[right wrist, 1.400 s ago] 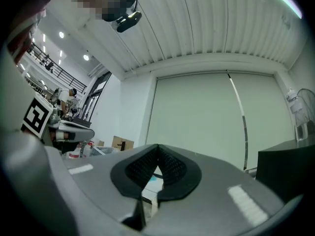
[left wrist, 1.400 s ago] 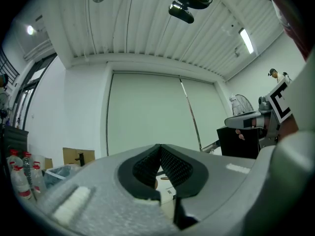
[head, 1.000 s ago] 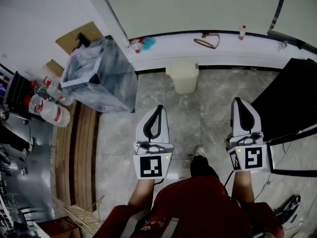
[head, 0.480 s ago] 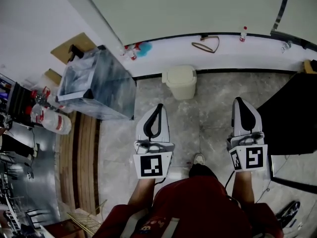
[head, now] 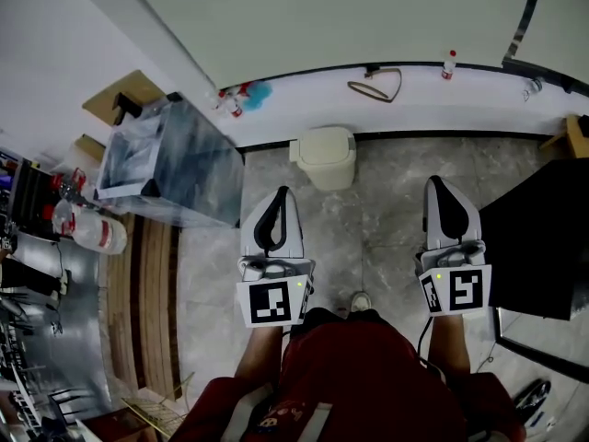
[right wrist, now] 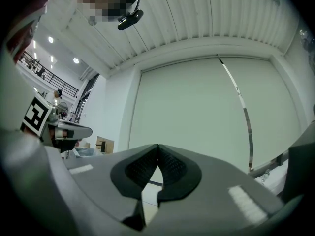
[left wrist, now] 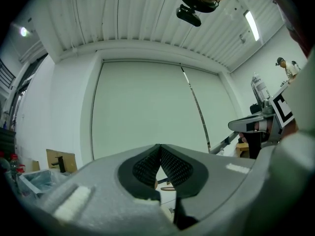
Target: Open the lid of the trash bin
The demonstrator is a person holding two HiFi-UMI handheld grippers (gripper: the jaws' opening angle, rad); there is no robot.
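A small cream trash bin (head: 324, 157) with its lid down stands on the marble floor against the white wall ledge, ahead of me in the head view. My left gripper (head: 280, 191) is shut and empty, held level a little to the near left of the bin. My right gripper (head: 435, 183) is also shut with nothing in it, farther right and apart from the bin. In the left gripper view the jaws (left wrist: 160, 147) meet at the tips; the bin is hidden there. The right gripper view shows closed jaws (right wrist: 157, 147) against a pale wall.
A plastic-wrapped grey box (head: 164, 164) stands at the left beside wooden boards (head: 143, 293) and bottles (head: 87, 231). A dark table (head: 538, 247) juts in at the right. A loop of cord (head: 375, 83) and a small bottle (head: 448, 63) lie on the ledge.
Both grippers, still shut, have moved forward with the person, ending nearer the wall. The bin has shifted slightly left in view and is now closer to the left gripper.
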